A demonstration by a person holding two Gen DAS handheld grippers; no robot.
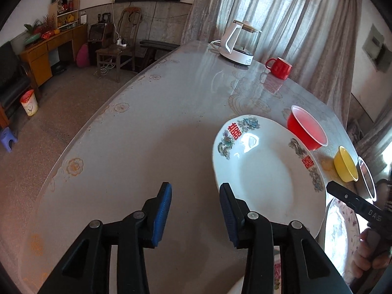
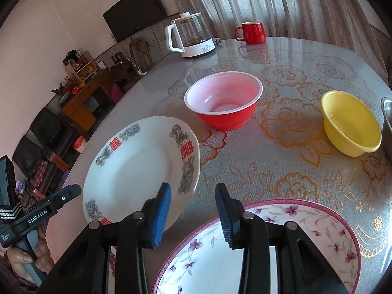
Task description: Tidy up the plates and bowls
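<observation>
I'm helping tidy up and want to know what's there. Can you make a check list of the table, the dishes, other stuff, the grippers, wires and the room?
Surface: round table with a flowered cover under a clear sheet.
Job's things: white plate with red characters, tilted with one edge raised; pink-rimmed plate flat, nearest the right gripper; red bowl and yellow bowl upright, apart; a metal rim at the edge, unclear what.
Clutter: kettle and red mug at the far side.
Grippers: left gripper open, empty; right gripper open, empty, above the pink-rimmed plate.
Cables: wires on the wall behind the chair.
Surroundings: television, curtains, wooden desk, chair, bin.
</observation>
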